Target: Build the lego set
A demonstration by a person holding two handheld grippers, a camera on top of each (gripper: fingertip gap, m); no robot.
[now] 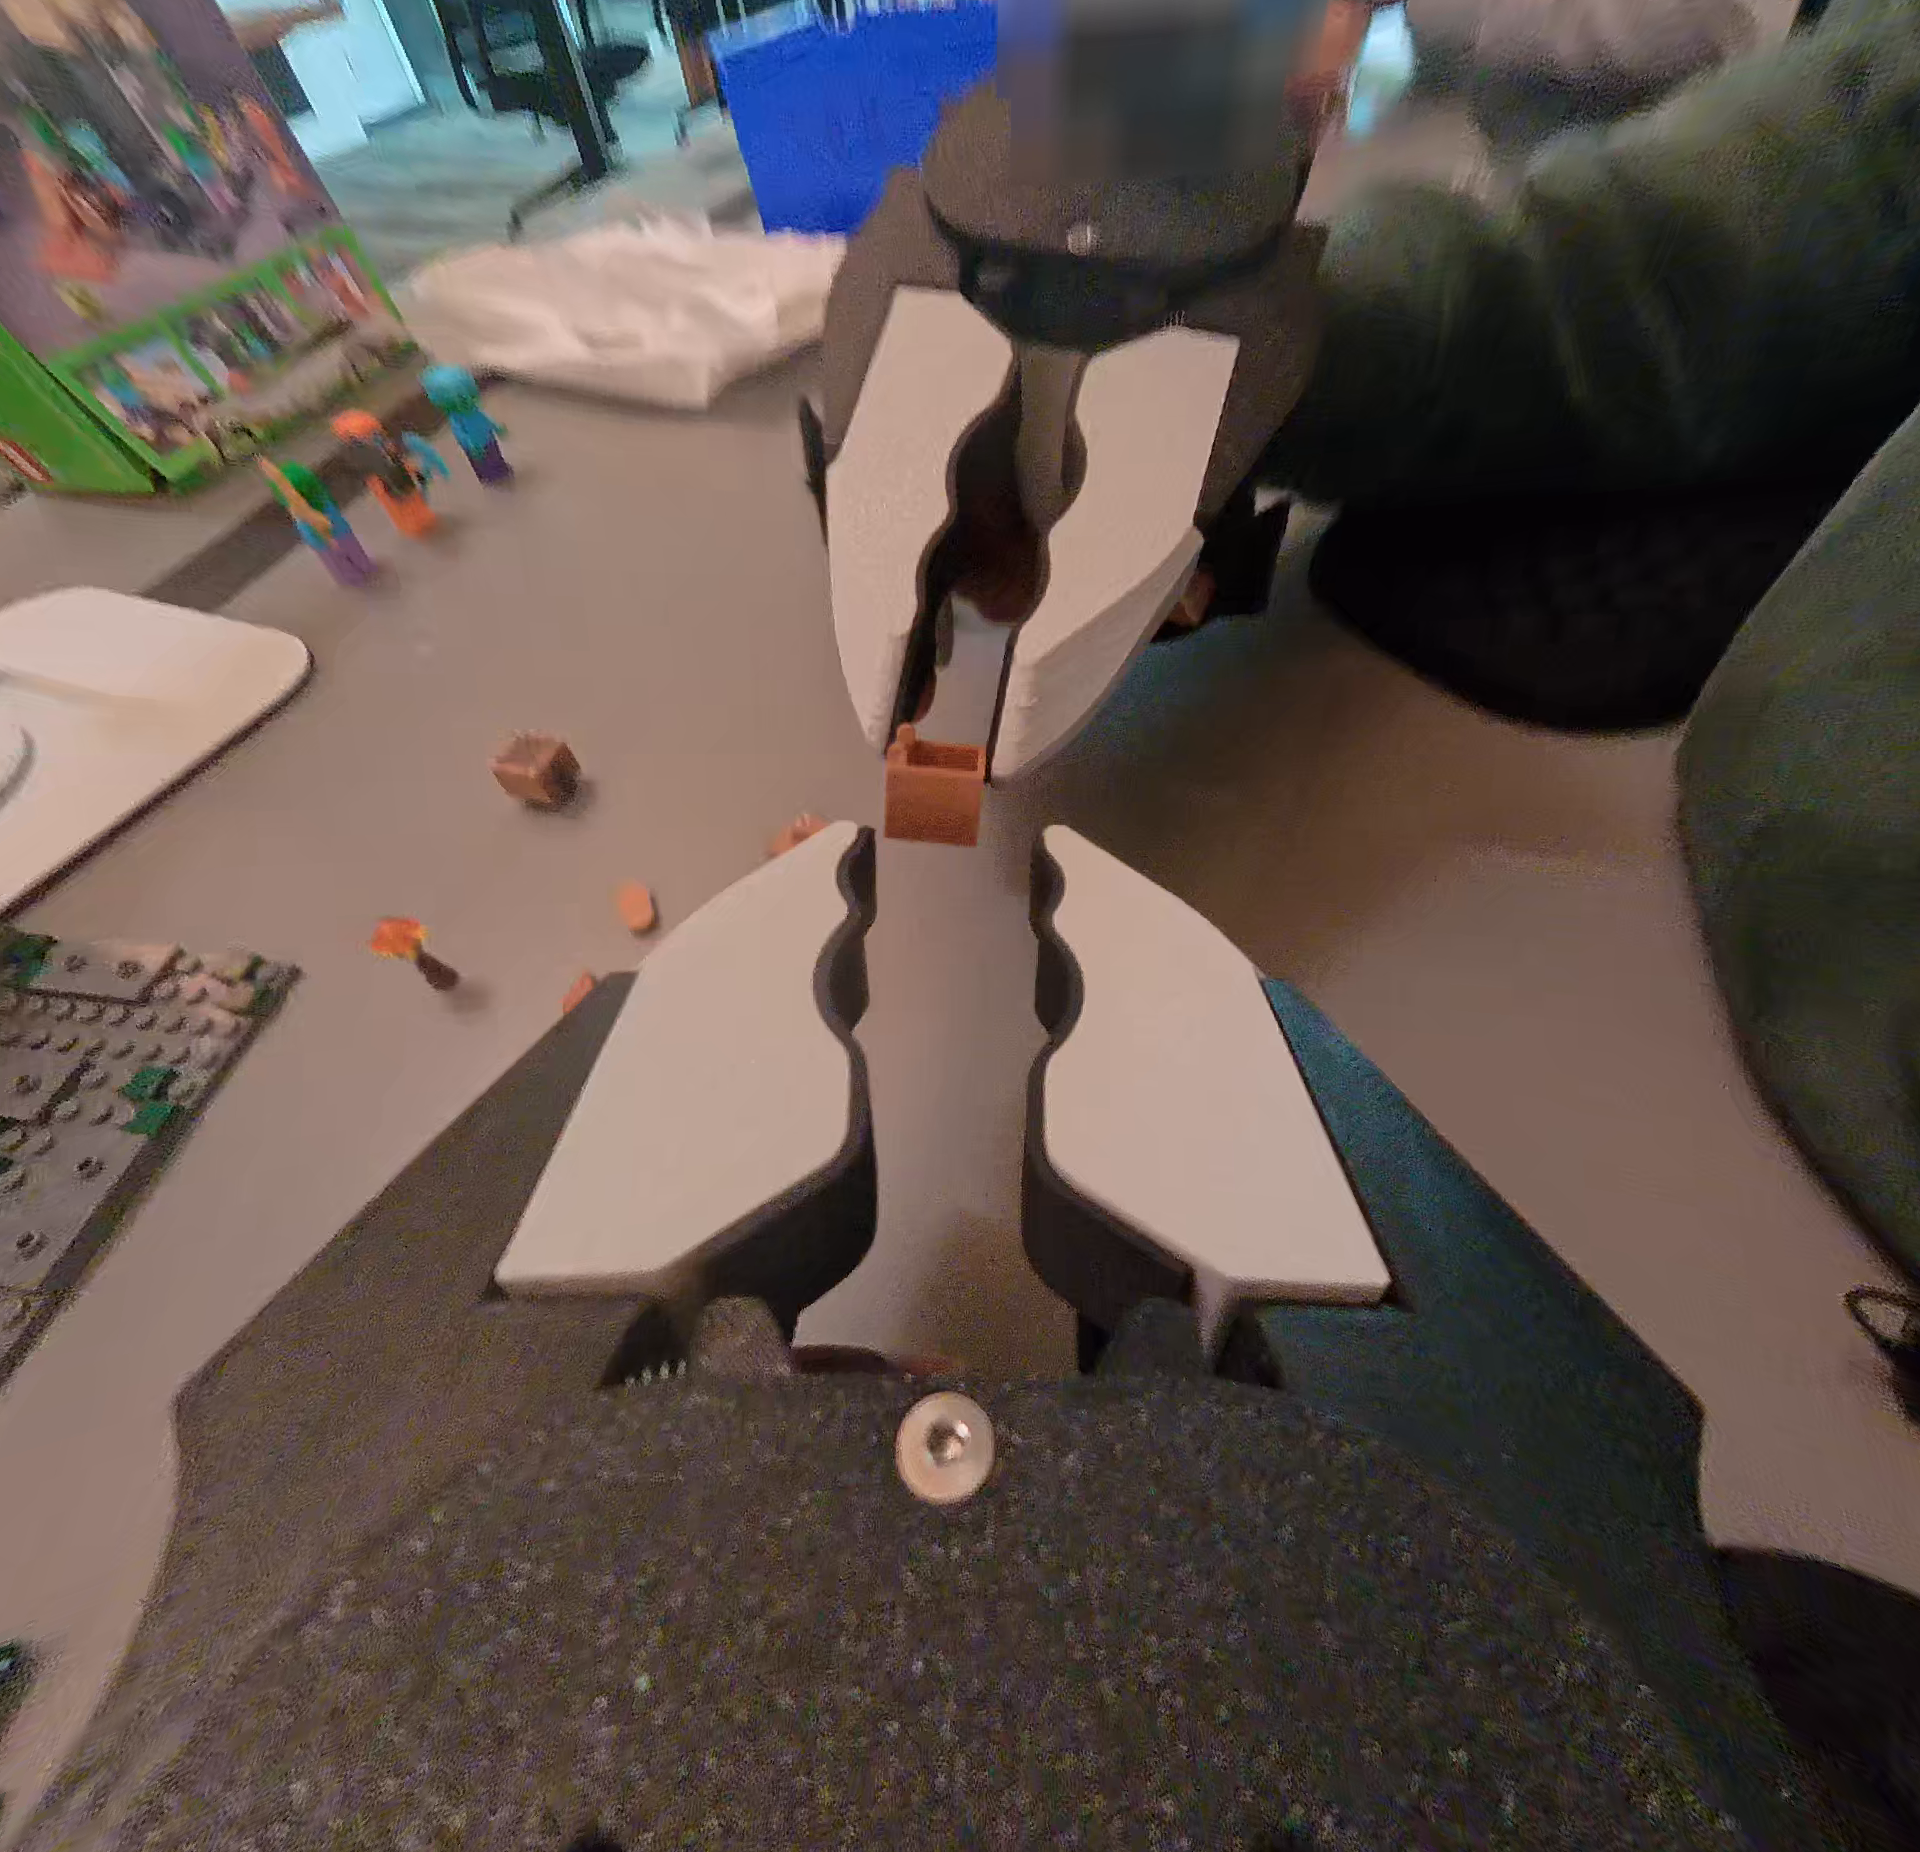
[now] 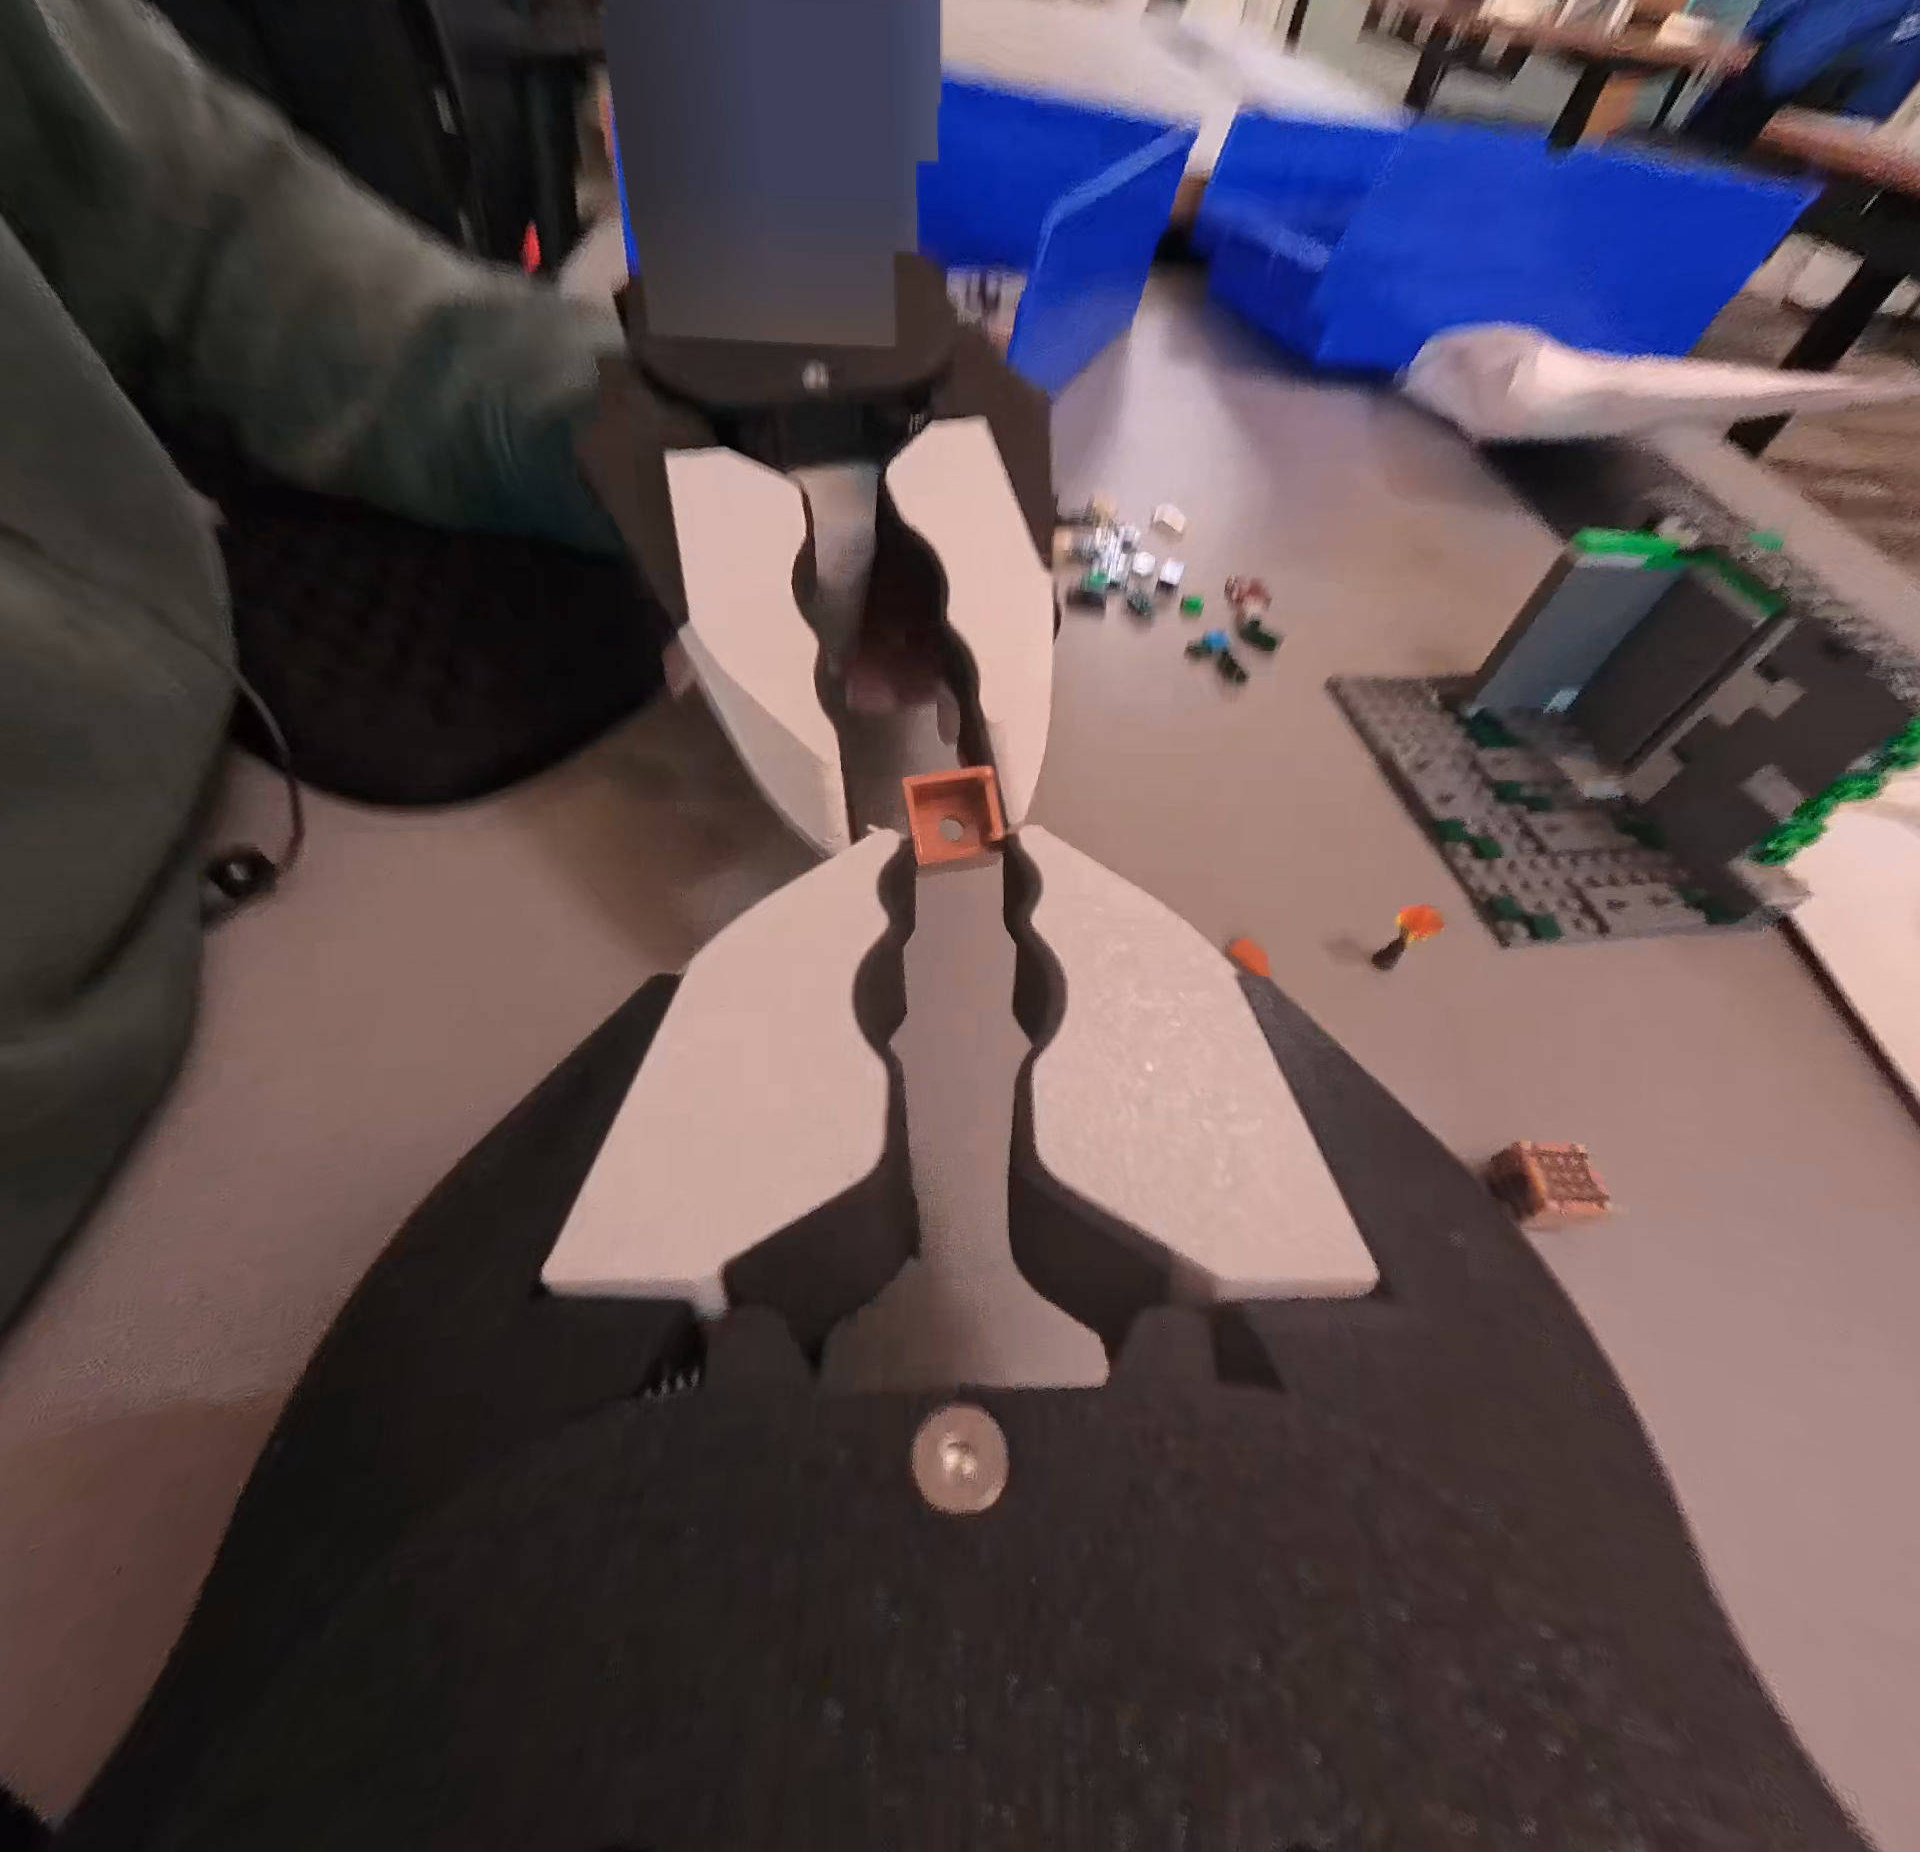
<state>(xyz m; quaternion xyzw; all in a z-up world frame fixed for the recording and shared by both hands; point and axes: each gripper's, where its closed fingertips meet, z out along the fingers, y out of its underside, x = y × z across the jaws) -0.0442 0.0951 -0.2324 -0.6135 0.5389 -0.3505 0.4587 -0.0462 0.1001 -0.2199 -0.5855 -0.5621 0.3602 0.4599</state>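
A small brown open box brick (image 1: 935,794) is pinched between the tips of my right gripper (image 2: 956,838), which faces my left gripper a little above the grey table. My left gripper (image 1: 954,844) is open, its tips just short of the brick on either side and not touching it. In the right wrist view the brick (image 2: 954,823) shows its hollow inside, and the left gripper's fingers (image 2: 748,597) reach in from above. The grey baseplate (image 2: 1538,867) carries a dark walled build (image 2: 1683,659) with green trim.
Three minifigures (image 1: 395,472) stand by the set's box (image 1: 156,244). A brown cube (image 1: 535,768), an orange torch (image 1: 410,945) and small brown bits lie on the table. Also there are a loose brick pile (image 2: 1143,576), a white tray (image 1: 125,701), a white bag (image 1: 623,316), blue bins (image 2: 1455,233) and a person's green sleeve (image 1: 1662,296). My left and right fingertips are right by each other. Both grippers' tips are roughly 15 cm from the brown cube (image 1: 535,768). The right camera catches it too, in the right wrist view (image 2: 1534,1160).
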